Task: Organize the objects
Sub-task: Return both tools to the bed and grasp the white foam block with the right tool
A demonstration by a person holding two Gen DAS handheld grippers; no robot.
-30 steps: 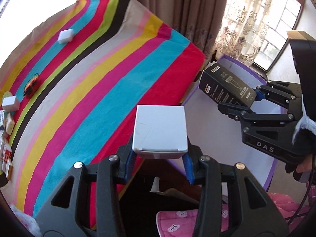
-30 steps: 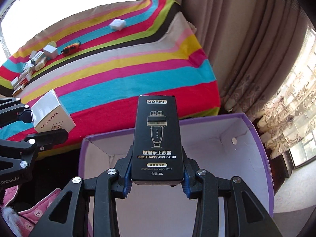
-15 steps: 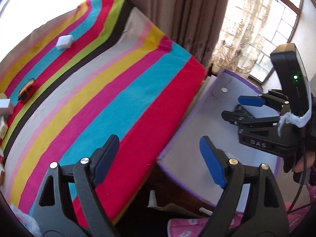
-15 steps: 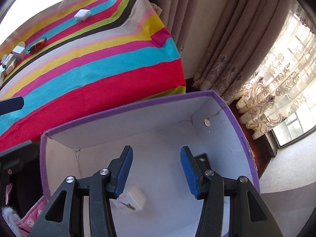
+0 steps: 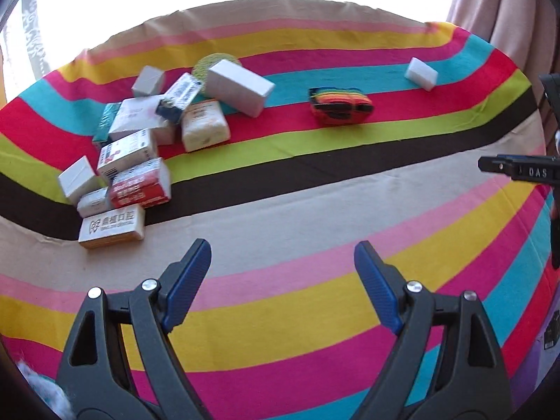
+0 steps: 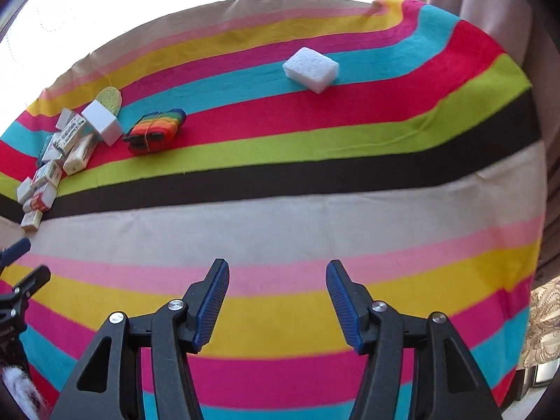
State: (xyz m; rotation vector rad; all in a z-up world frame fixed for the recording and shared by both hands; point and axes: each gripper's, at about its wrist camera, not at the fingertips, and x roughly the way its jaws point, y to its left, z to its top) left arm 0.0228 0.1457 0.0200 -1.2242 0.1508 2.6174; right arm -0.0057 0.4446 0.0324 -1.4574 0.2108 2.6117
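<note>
Both grippers hover over a striped tablecloth. My left gripper (image 5: pixel 282 250) is open and empty; a pile of several small boxes (image 5: pixel 140 150) lies ahead to its left. A rainbow-coloured bundle (image 5: pixel 340 105) lies further back, and a white foam block (image 5: pixel 421 73) at the far right. My right gripper (image 6: pixel 277 269) is open and empty; the foam block (image 6: pixel 310 68) lies far ahead of it, the rainbow bundle (image 6: pixel 156 135) to the left, the box pile (image 6: pixel 59 161) at far left.
A round yellow-green sponge (image 5: pixel 214 63) sits behind the pile. Beige curtains (image 6: pixel 490 7) hang past the table's right end. The right gripper's body (image 5: pixel 518 171) shows at the right edge of the left wrist view; the left gripper's fingers (image 6: pixel 15 280) show at the left edge of the right wrist view.
Both grippers let go of their boxes over the purple-rimmed bin, opened, and swung back to face the striped table. The bin is out of view now.
</note>
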